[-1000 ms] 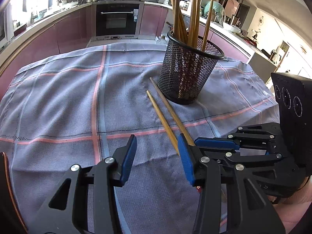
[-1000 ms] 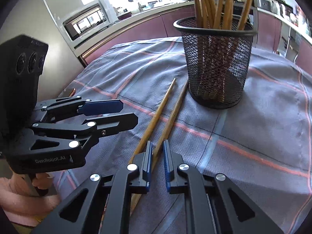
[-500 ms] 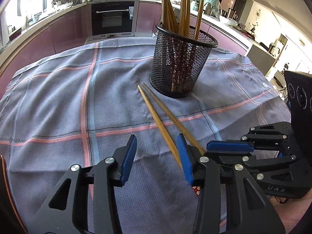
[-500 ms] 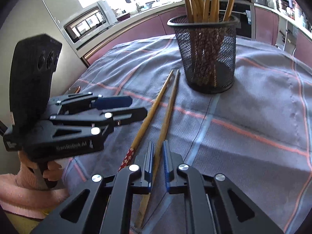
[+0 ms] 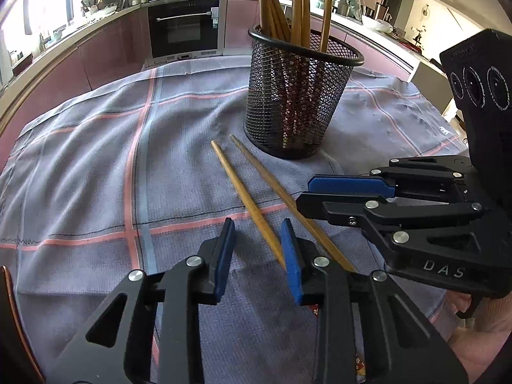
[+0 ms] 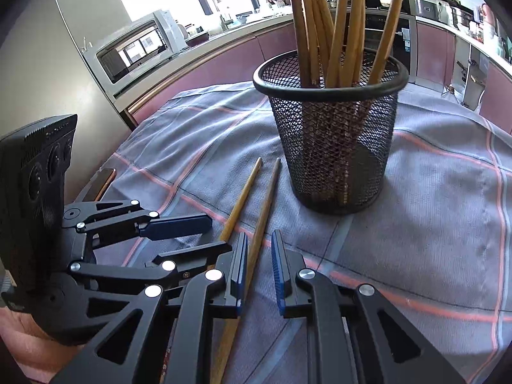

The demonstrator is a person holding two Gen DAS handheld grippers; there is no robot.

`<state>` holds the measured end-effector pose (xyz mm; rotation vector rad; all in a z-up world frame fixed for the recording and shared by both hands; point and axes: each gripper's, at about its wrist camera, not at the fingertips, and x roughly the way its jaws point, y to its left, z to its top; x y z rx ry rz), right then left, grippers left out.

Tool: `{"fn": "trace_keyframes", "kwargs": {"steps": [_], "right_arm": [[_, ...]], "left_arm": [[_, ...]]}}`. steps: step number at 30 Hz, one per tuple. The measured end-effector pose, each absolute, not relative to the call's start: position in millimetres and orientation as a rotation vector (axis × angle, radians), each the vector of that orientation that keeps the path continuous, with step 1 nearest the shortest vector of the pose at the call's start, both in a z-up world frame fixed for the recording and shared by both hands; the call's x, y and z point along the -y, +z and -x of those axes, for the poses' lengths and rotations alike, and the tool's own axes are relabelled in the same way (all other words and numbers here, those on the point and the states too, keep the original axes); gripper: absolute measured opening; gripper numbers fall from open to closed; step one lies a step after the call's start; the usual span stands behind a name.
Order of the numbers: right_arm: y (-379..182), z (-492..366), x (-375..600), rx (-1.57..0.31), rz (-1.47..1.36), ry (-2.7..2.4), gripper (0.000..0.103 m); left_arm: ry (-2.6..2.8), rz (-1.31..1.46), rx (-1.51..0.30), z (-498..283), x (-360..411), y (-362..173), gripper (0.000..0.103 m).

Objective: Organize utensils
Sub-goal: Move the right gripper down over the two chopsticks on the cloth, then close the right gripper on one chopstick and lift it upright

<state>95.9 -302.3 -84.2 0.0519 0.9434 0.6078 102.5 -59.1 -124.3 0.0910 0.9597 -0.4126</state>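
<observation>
Two wooden chopsticks lie side by side on the grey checked cloth, tips toward a black mesh holder (image 5: 300, 96) full of several chopsticks. My left gripper (image 5: 257, 240) is open low over the cloth; the left chopstick (image 5: 243, 198) runs to its right pad. My right gripper (image 6: 258, 257) is open, its jaws on either side of the right chopstick (image 6: 260, 220), apart from it. The other chopstick (image 6: 240, 201) passes just left of it. The holder (image 6: 332, 140) stands just ahead. Each gripper shows in the other's view: the right one (image 5: 348, 192), the left one (image 6: 192, 236).
The cloth (image 5: 96, 166) covers a table whose edges fall away at left and far side. A phone-like object (image 6: 100, 182) lies at the cloth's left edge. Kitchen counters, an oven (image 5: 184, 28) and a microwave (image 6: 137, 48) stand beyond the table.
Both grippers have moved forward toward the holder. My right gripper's jaws have opened wider around its chopstick. My left gripper stays open.
</observation>
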Motion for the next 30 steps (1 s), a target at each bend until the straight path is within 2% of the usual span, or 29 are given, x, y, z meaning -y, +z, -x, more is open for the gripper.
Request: {"fn": "trace_keyframes", "kwargs": {"steps": [19, 23, 24, 29, 30], "right_arm": [[-92, -107, 281, -0.932, 0.042, 0.563, 0.019], [-93, -107, 280, -0.930, 0.041, 0.571, 0.010], [-92, -107, 280, -0.929, 0.039, 0.575, 0.006], [-91, -105, 283, -0.925, 0.027, 0.569, 0.005], [-91, -106, 284, -0.928, 0.021, 0.558, 0.010]], "left_arm": [[-0.399, -0.084, -0.963, -112, 52, -124, 0.023], [-0.401, -0.080, -0.970, -116, 53, -124, 0.021], [-0.399, -0.079, -0.970, -116, 53, -124, 0.018], [-0.394, -0.059, -0.976, -118, 51, -124, 0.015], [-0.393, -0.061, -0.976, -118, 51, -124, 0.015]]}}
